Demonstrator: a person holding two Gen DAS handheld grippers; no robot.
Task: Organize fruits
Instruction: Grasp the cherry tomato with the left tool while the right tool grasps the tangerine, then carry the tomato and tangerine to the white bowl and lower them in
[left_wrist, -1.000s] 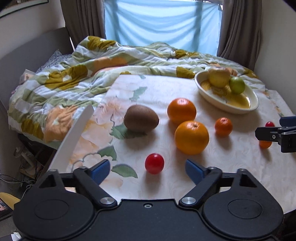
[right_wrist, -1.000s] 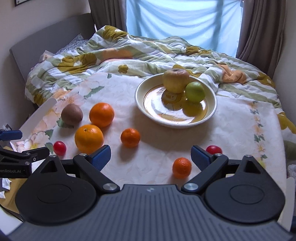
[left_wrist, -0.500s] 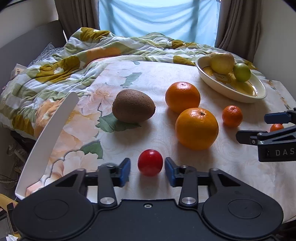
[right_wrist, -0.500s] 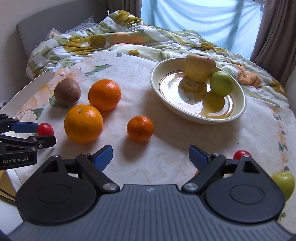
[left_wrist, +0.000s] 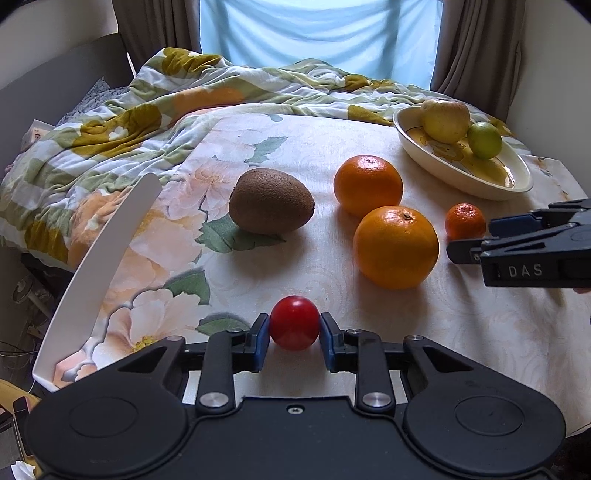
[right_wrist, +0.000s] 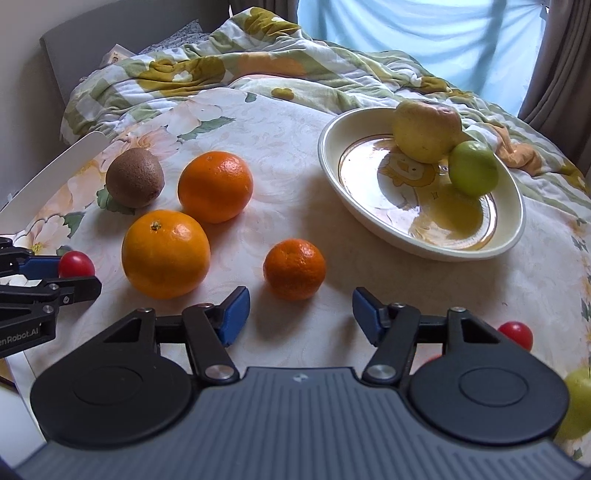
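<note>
A cream bowl (right_wrist: 515, 236) at upper right of the right wrist view holds a yellow apple (right_wrist: 424, 131) touching a green fruit (right_wrist: 472, 171). On the floral cloth (left_wrist: 295, 147) lie a kiwi (left_wrist: 271, 201), two oranges (left_wrist: 396, 246) and a mandarin (right_wrist: 294, 268). At lower centre of the left view, the left gripper (left_wrist: 294, 338) clamps a red tomato (left_wrist: 294, 327) that rests on the cloth; the right gripper (right_wrist: 301, 314), jaws half open and just narrowing, is empty, the mandarin just beyond its tips.
</note>
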